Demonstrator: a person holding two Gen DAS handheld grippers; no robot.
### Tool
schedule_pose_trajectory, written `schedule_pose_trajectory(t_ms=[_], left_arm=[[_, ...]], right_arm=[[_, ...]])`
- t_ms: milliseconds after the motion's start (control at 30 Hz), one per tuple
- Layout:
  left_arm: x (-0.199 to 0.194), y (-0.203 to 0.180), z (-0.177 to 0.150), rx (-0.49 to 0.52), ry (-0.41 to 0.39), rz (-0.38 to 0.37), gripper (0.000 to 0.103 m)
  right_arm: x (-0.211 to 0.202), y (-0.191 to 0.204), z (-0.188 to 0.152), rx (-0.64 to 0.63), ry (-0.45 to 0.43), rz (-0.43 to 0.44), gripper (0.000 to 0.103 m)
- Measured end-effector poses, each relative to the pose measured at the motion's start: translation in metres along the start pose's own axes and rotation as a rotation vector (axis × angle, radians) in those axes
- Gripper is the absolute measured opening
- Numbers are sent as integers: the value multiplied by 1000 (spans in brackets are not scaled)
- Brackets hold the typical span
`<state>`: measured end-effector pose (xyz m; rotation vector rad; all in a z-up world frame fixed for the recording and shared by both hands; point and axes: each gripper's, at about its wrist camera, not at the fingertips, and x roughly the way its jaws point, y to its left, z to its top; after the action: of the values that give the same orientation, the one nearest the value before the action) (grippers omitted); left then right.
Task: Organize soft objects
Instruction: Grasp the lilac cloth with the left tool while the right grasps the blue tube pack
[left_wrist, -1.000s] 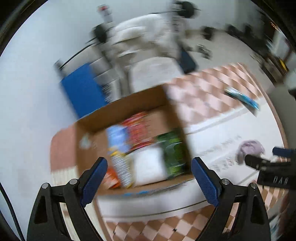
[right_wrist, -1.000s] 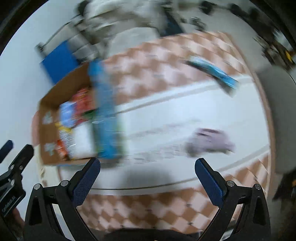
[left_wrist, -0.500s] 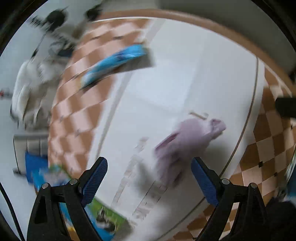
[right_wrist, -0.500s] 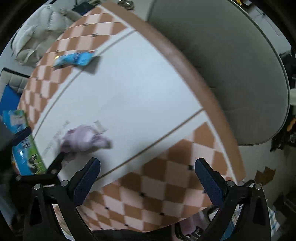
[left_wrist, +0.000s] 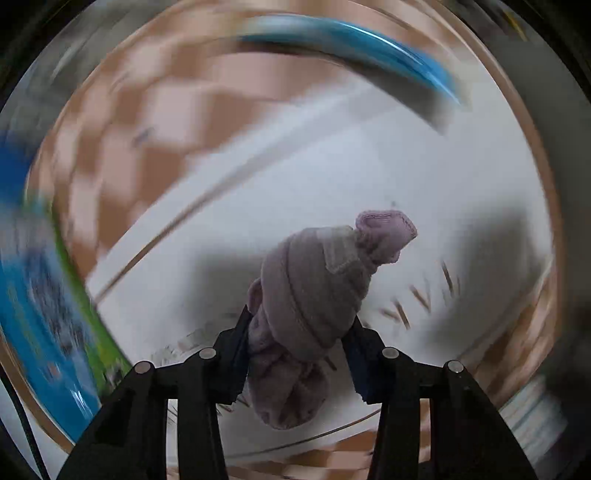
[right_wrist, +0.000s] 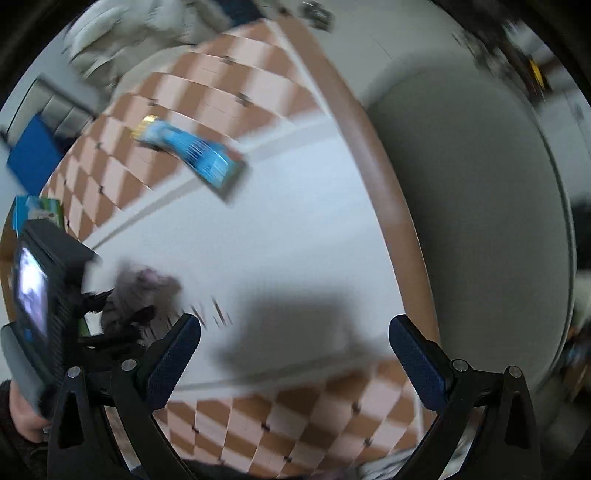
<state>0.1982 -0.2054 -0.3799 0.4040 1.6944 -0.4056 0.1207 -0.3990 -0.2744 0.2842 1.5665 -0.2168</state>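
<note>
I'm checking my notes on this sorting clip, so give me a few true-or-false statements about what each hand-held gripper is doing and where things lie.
1. The left hand-held gripper is shut on the bundled mauve knitted cloth. True.
2. The right hand-held gripper holds the flat blue snack packet. False: it is open and empty, and the packet lies on the table.
3. The flat blue snack packet lies across the edge of the table's orange-and-cream checkered band. True.
4. A second mauve cloth lies between the right hand-held gripper's fingers. False: only bare white tabletop shows there.
</note>
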Motion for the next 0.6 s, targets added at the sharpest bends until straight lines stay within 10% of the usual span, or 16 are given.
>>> schedule_pose_trajectory(t_ms=[133,400,500,600], left_arm=[[-3,55,14,-225,14,-93,42],[-12,82,32,-314,-25,-71,42],[-14,82,34,-316,-36,-68,42],[-23,85,21,-314,-45,-62,42]], right_arm=[[11,55,66,-161,-26,-18,102],[77,138,150,-325,119,-52,82],[100,147,159,-331,179,-84,71],[106,146,160,-318,181,-107,37]])
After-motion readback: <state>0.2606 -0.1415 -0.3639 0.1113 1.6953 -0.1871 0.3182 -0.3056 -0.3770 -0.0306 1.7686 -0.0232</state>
